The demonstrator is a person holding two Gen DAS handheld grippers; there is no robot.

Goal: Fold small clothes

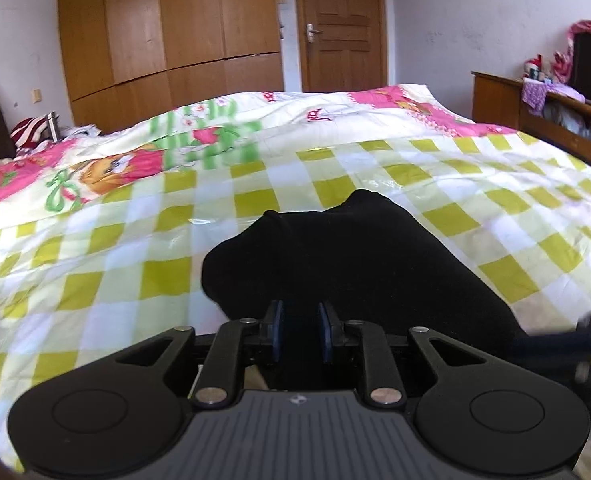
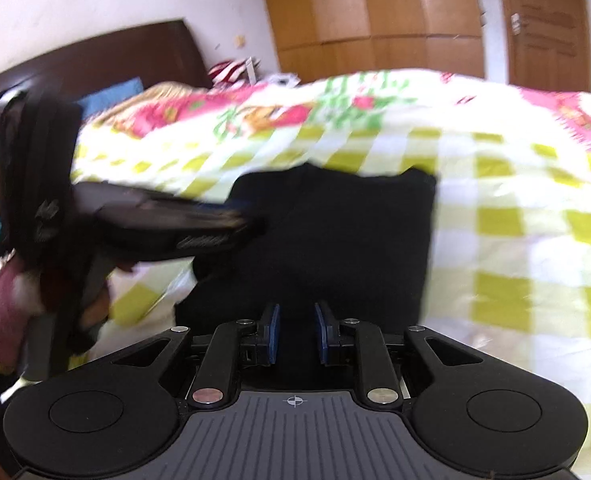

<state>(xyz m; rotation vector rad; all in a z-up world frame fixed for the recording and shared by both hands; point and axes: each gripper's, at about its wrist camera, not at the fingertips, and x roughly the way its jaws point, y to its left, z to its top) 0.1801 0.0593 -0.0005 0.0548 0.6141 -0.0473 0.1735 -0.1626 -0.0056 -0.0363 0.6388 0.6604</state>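
— Where's the cloth?

— The black cloth (image 1: pixel 347 256) lies on the bed (image 1: pixel 95 280), near its edge by me.

— Your hand-held grippers?

— Left hand-held gripper (image 1: pixel 299 330): jaws narrow, cloth between them; grip unclear. Right hand-held gripper (image 2: pixel 297 332): narrow too, over the cloth; can't tell.

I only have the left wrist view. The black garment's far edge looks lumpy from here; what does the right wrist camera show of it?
Observer: There the black garment has a straight far edge and a squared right corner.
Operator: Where does my left gripper sit?
Observer: The left gripper reaches in over the garment's left side, blurred, seen side-on.
Operator: Anything behind it?
Observer: A blue pillow lies against the dark headboard.
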